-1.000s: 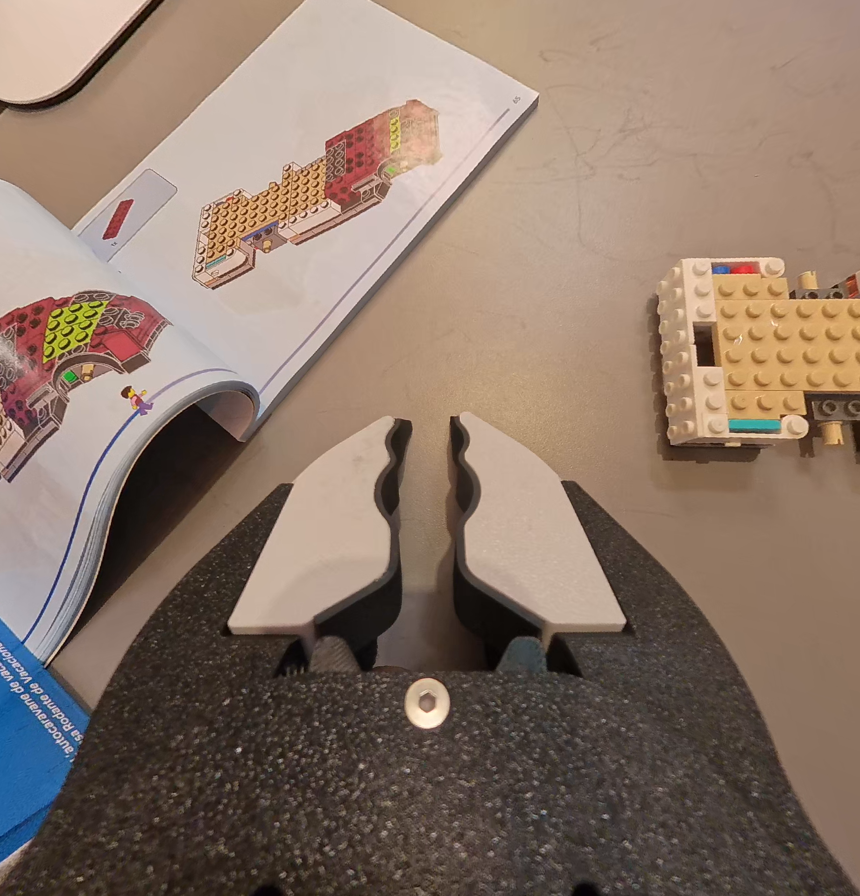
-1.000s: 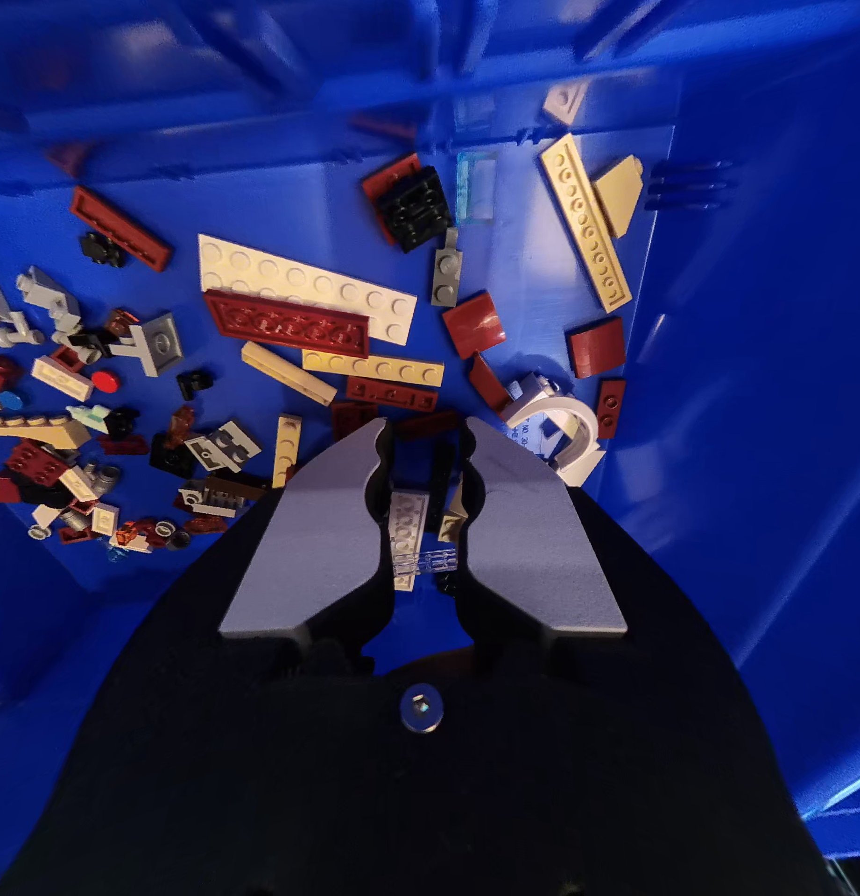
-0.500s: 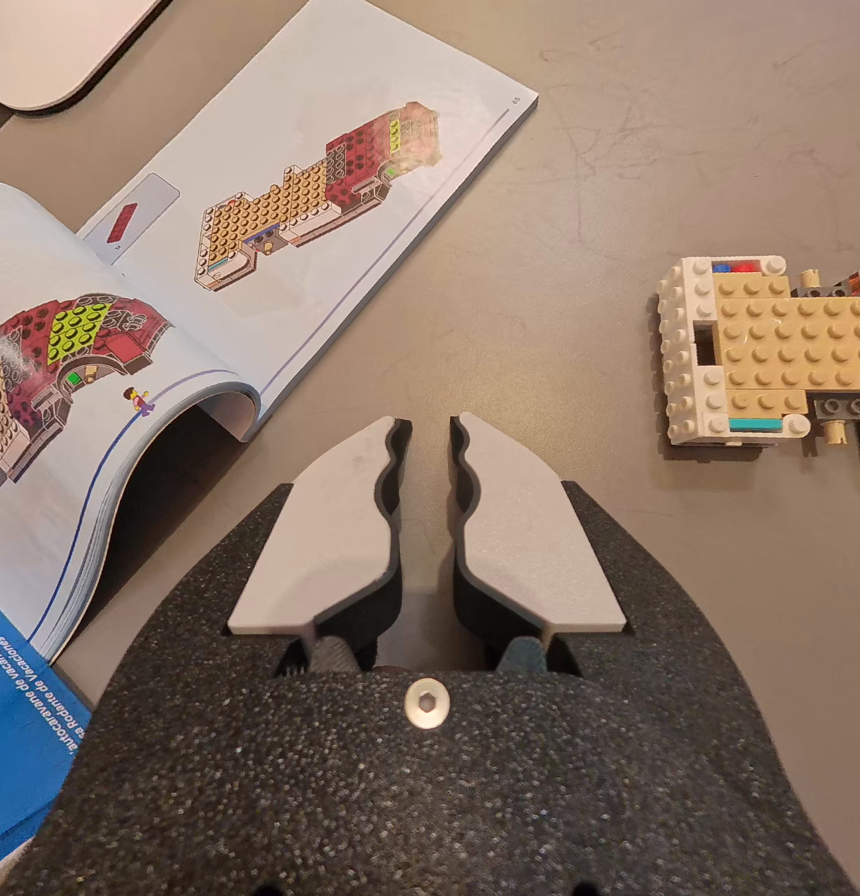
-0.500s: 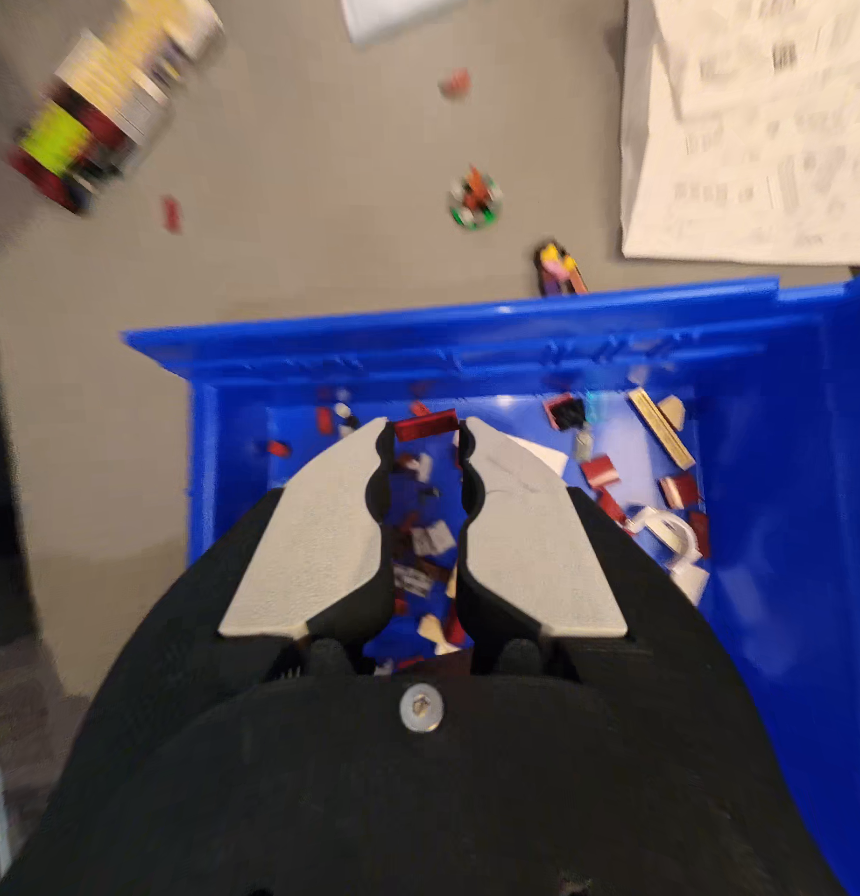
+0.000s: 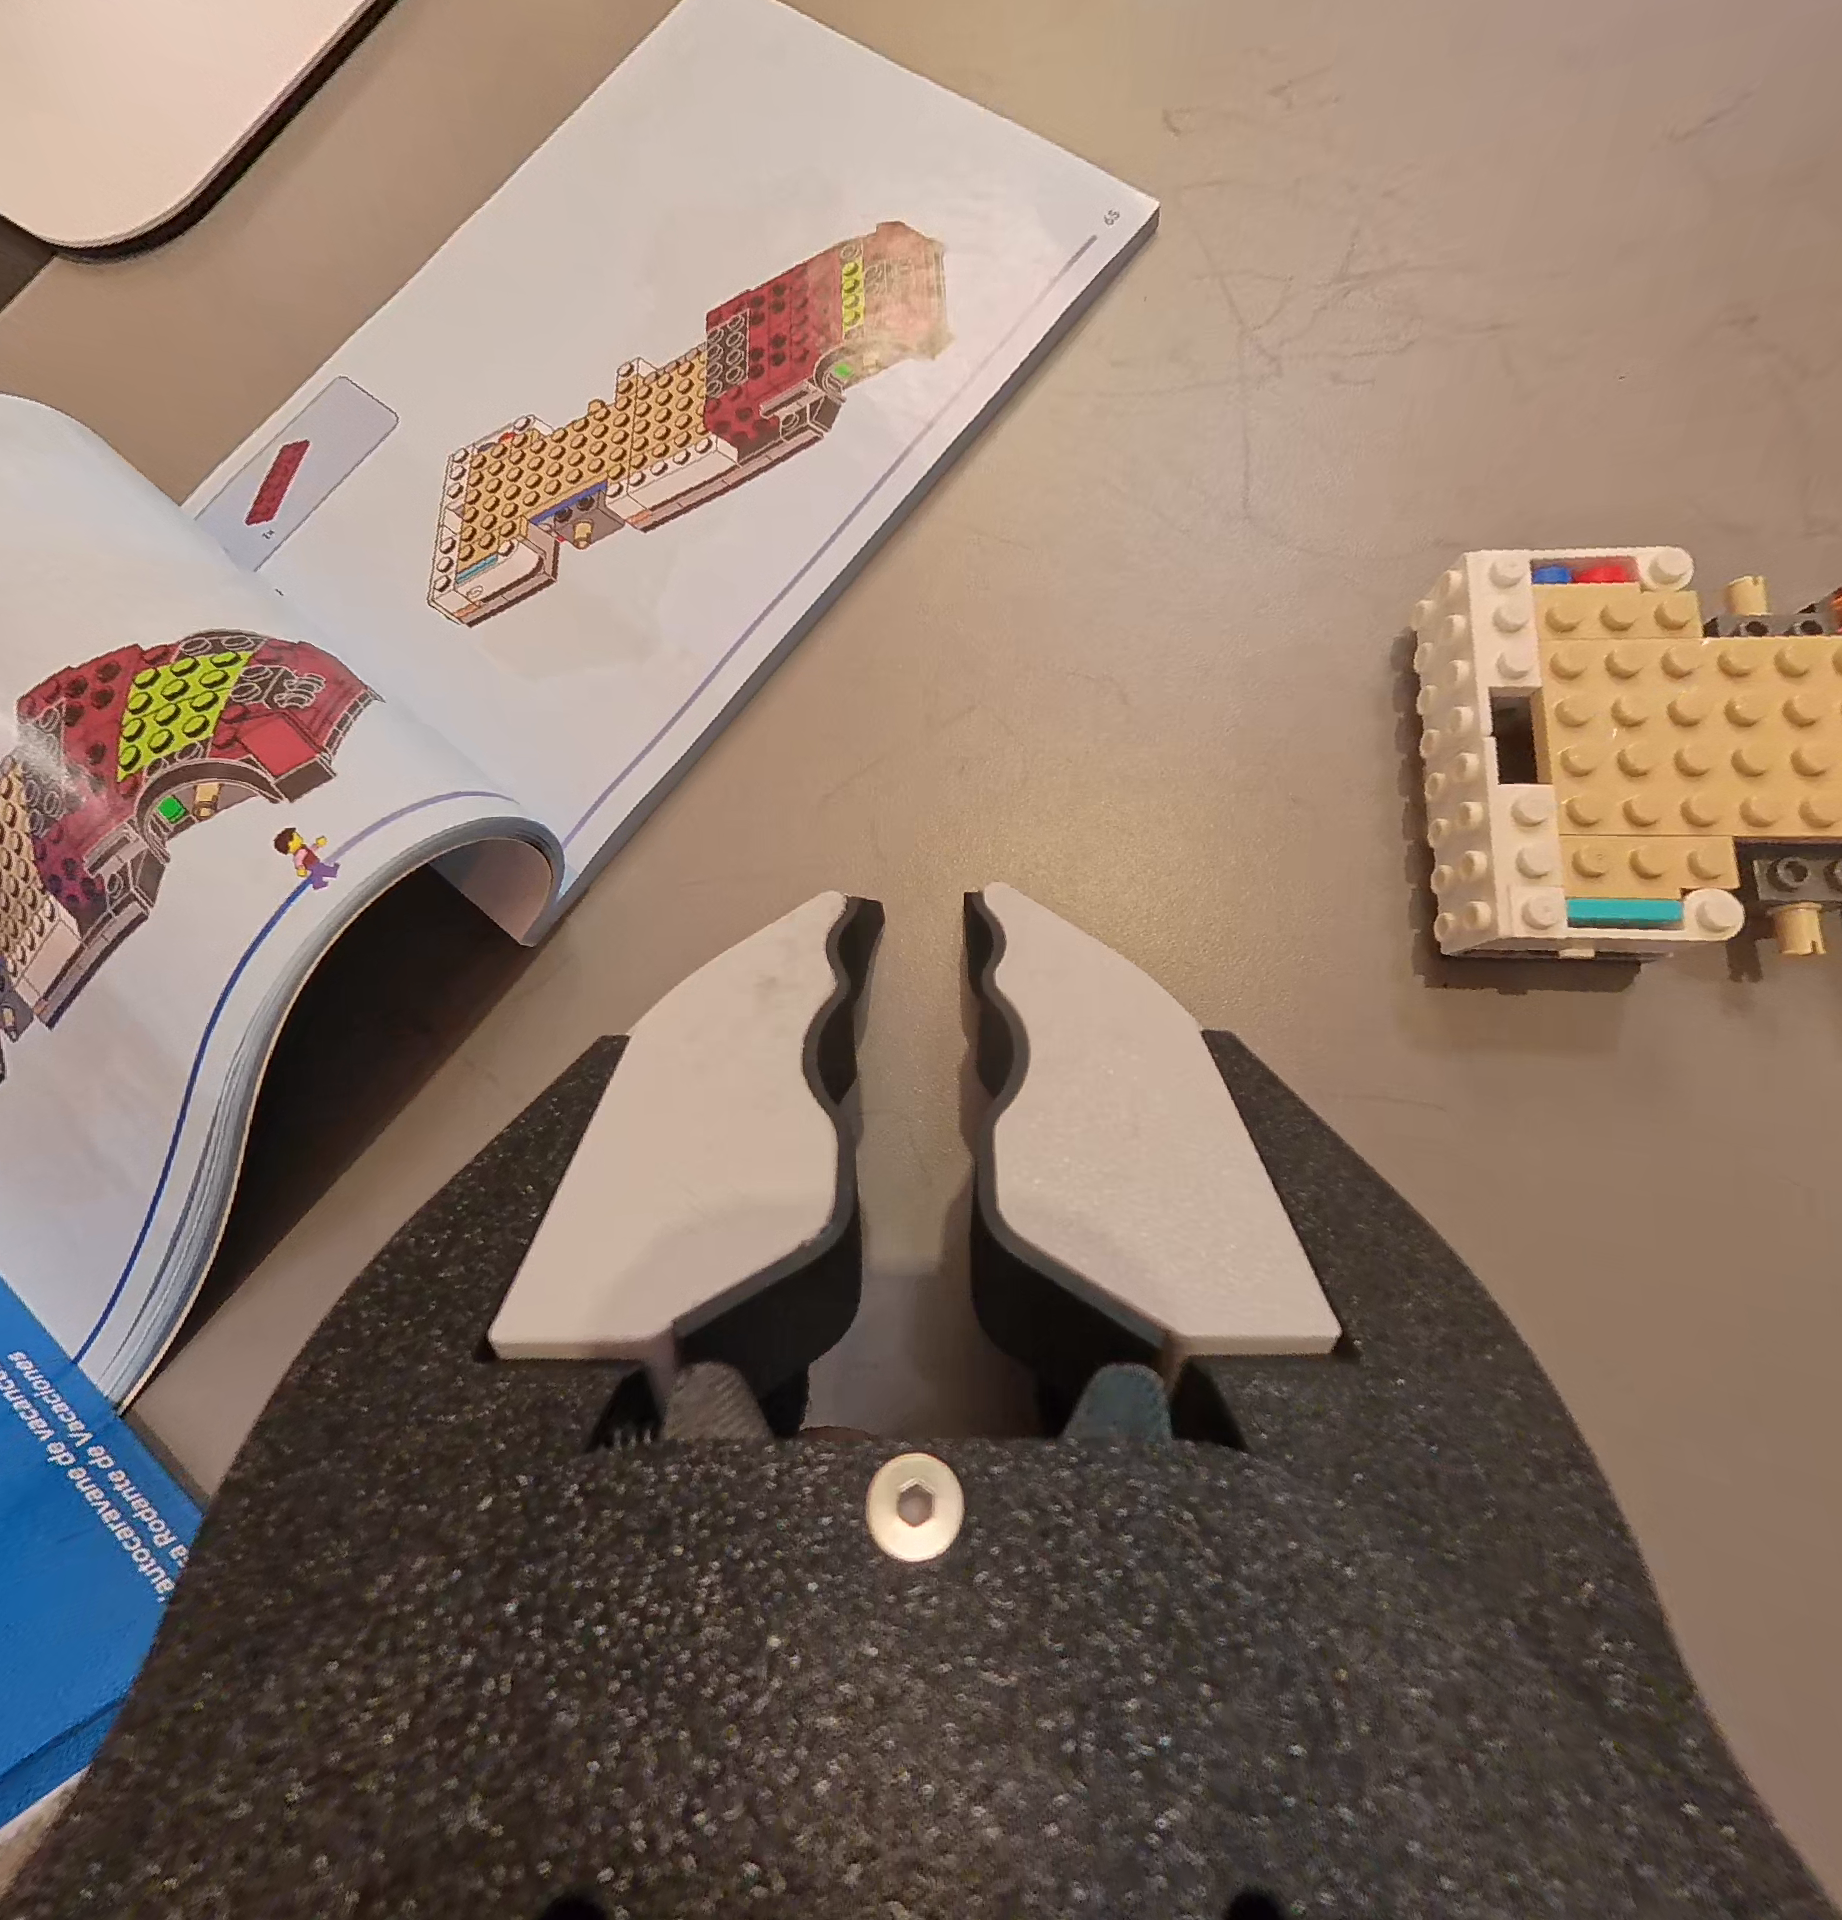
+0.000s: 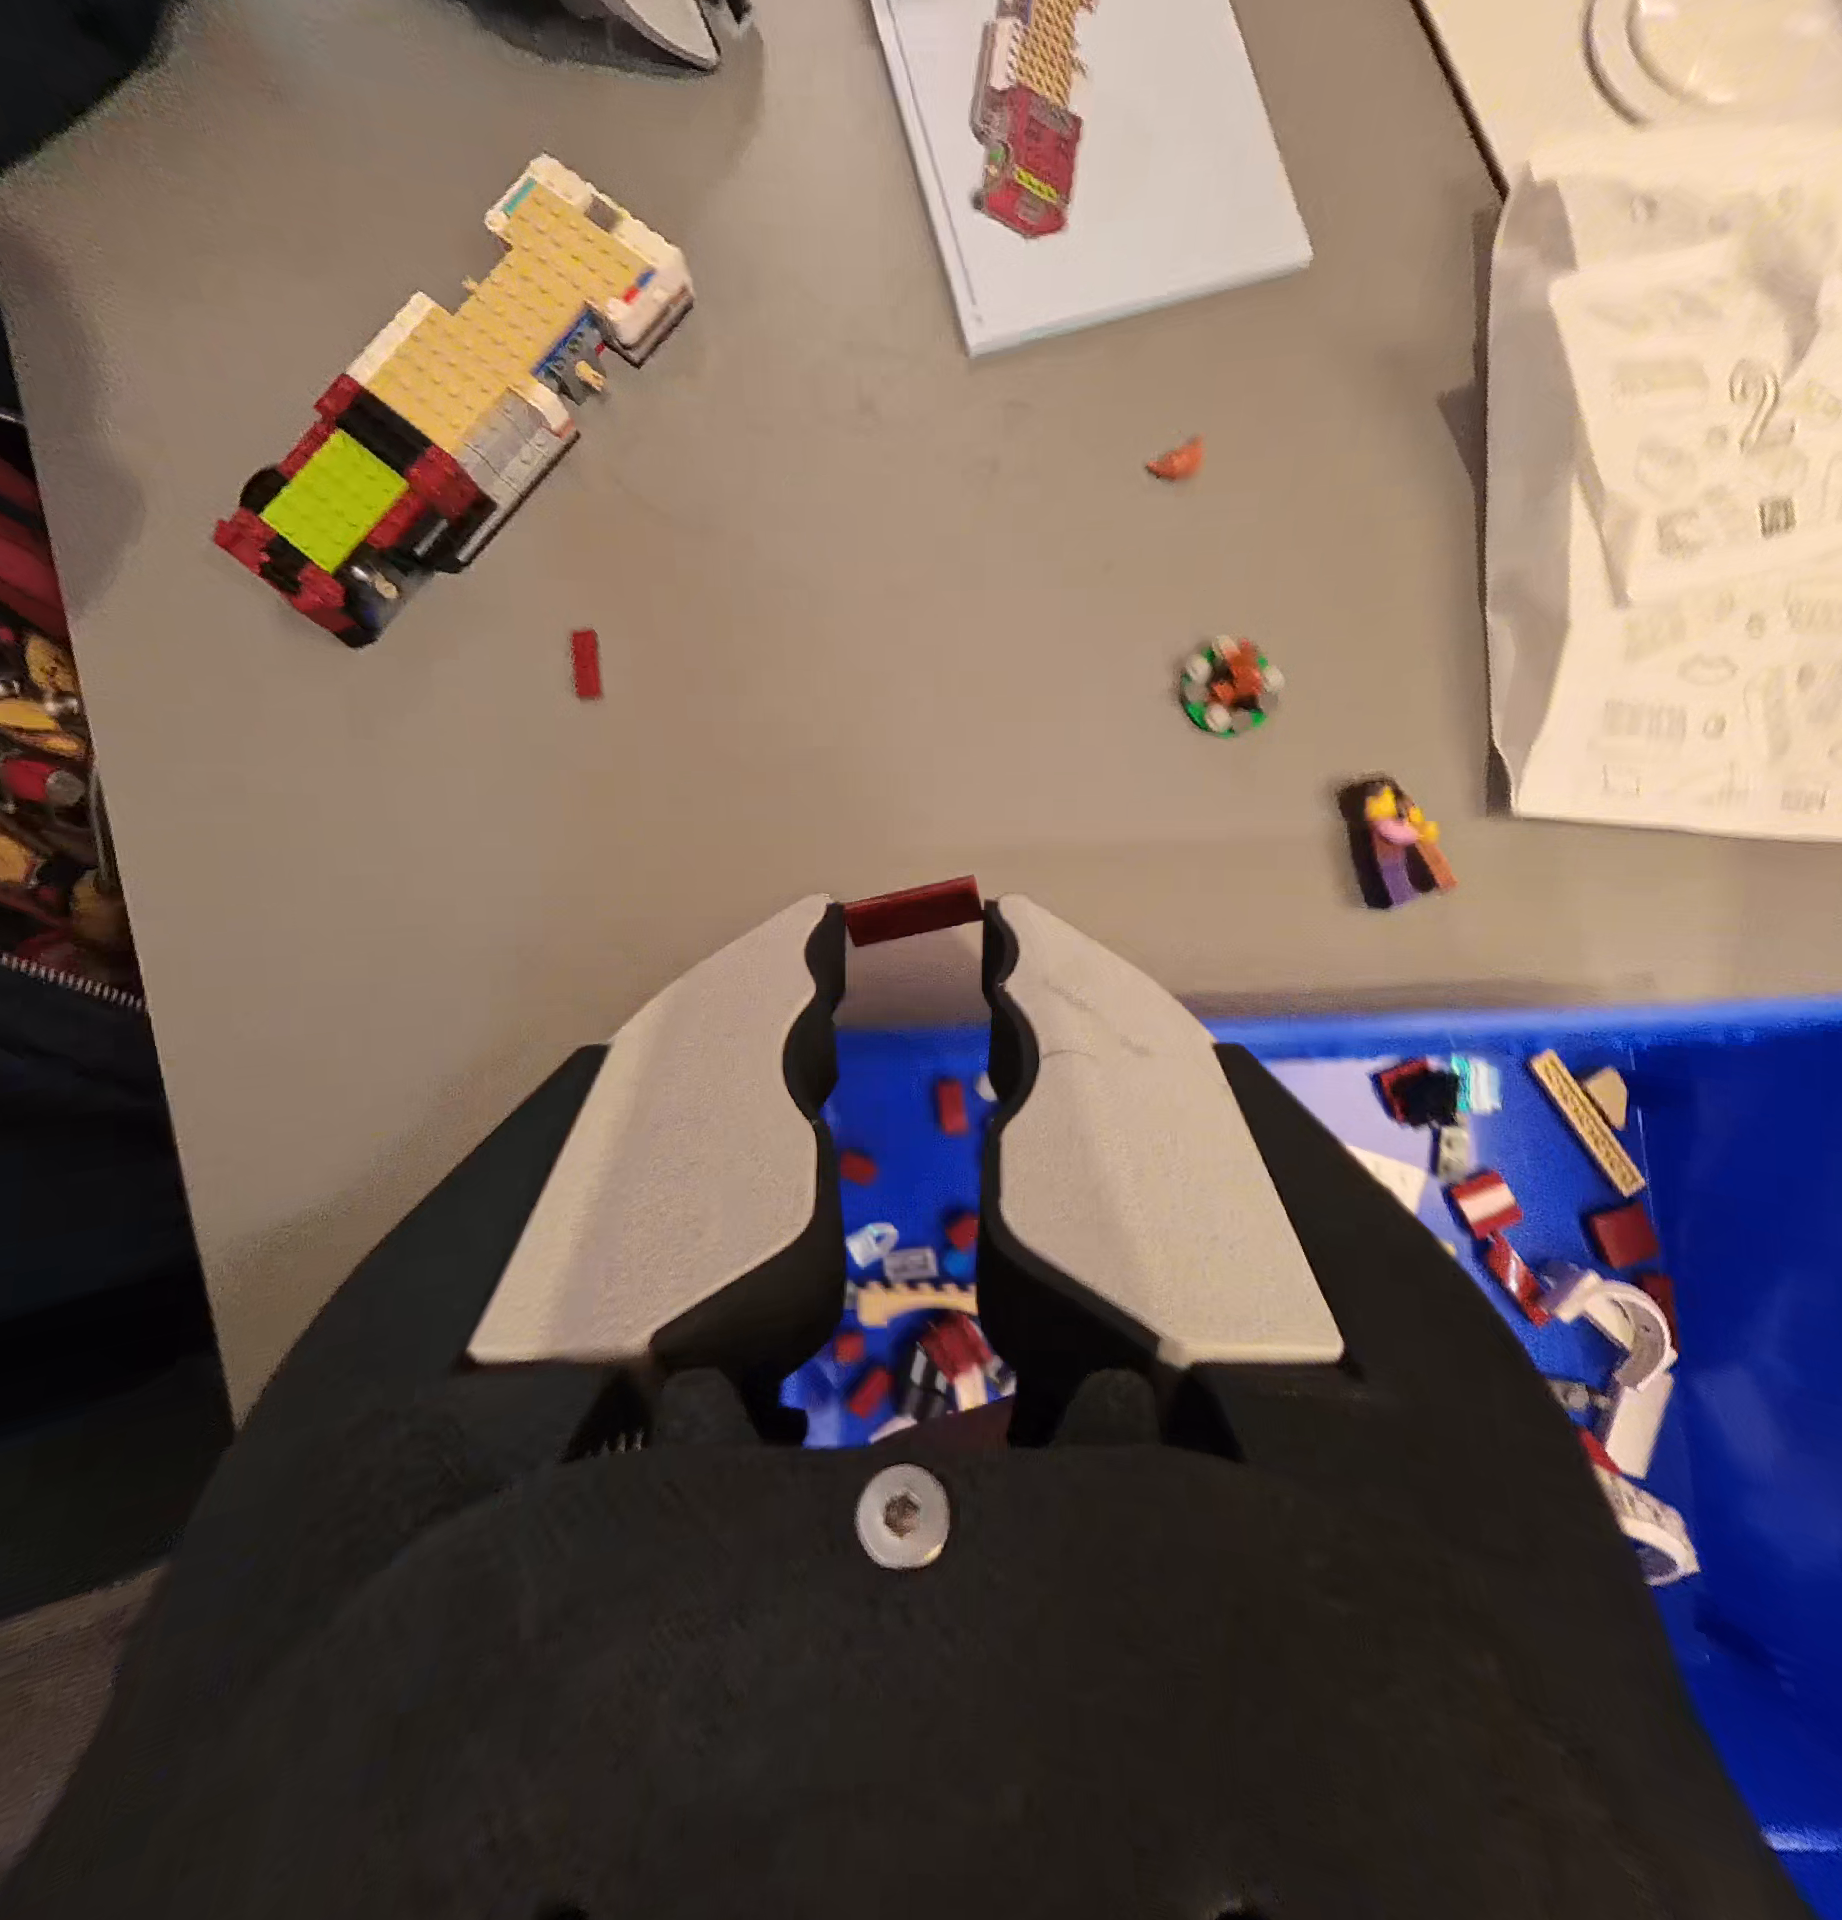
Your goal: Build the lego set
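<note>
Grey tabletop [image 6: 844,623] carried everything. Right gripper [image 6: 912,920] hung past the blue bin's [image 6: 1769,1195] far rim, fingertips pinched on a dark red plate [image 6: 912,911] held crosswise at the very tips. Left gripper [image 5: 922,914] sat slightly parted with nothing between its fingers, near the table's bare middle, between the open instruction booklet [image 5: 688,343] and the tan-and-white brick model [image 5: 1623,748], probably kept there for reference. Booklet print skipped.

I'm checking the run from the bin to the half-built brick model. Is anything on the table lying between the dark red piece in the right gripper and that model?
Only one thing: a small dark red plate lies flat on the table, roughly between the dark red piece pinched in the right gripper and the model. The other loose items sit off to the right.
</note>
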`<action>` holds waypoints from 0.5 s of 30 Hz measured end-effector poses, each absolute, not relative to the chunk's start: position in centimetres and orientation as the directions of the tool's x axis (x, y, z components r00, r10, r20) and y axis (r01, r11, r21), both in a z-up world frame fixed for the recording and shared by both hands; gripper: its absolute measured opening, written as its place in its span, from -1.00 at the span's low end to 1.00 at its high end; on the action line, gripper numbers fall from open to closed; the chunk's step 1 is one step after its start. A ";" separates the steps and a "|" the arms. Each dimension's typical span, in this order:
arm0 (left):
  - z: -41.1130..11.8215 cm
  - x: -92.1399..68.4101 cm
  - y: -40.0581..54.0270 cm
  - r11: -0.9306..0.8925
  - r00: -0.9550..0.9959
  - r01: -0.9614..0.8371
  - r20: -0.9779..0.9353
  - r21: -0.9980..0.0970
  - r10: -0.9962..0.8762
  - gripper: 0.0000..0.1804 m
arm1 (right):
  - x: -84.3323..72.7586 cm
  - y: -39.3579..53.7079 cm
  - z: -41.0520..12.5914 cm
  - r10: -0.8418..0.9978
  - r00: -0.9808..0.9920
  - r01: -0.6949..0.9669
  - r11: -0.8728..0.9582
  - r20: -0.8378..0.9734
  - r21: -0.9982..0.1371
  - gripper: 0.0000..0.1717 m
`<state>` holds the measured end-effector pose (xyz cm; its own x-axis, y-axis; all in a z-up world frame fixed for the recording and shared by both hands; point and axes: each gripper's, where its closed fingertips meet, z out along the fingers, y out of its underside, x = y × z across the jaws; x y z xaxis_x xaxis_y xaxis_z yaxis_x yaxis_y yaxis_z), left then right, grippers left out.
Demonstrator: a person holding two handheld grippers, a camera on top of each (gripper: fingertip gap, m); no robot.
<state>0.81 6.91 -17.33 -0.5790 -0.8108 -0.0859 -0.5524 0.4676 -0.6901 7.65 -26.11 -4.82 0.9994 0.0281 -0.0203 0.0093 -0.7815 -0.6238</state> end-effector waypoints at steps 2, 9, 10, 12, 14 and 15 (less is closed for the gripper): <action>-17.3 0.8 6.9 0.468 -0.578 -0.552 -0.088 -0.690 -0.811 -0.79 | 4.0 -24.1 -5.2 0.050 0.999 0.045 -0.782 0.009 -0.622 -0.70; -17.3 0.8 6.9 0.470 -0.580 -0.550 -0.089 -0.690 -0.810 -0.80 | -3.8 -21.4 -15.4 0.060 0.998 0.069 -0.899 0.034 -0.432 -0.70; -17.3 0.8 6.9 0.471 -0.580 -0.549 -0.090 -0.690 -0.810 -0.80 | -4.2 -21.4 -16.5 0.059 0.998 0.067 -0.910 0.034 -0.409 -0.70; -17.3 0.8 6.9 0.472 -0.580 -0.547 -0.094 -0.691 -0.809 -0.80 | -4.5 -20.9 -17.4 0.045 0.999 0.052 -0.903 0.028 -0.427 -0.70; -17.3 0.8 6.9 0.473 -0.579 -0.547 -0.096 -0.691 -0.810 -0.80 | -4.7 -20.8 -17.5 0.030 1.000 0.029 -0.903 0.006 -0.429 -0.69; -17.3 0.8 6.9 0.473 -0.579 -0.547 -0.096 -0.691 -0.810 -0.80 | -4.5 -20.8 -17.4 0.028 1.000 0.031 -0.900 0.014 -0.434 -0.69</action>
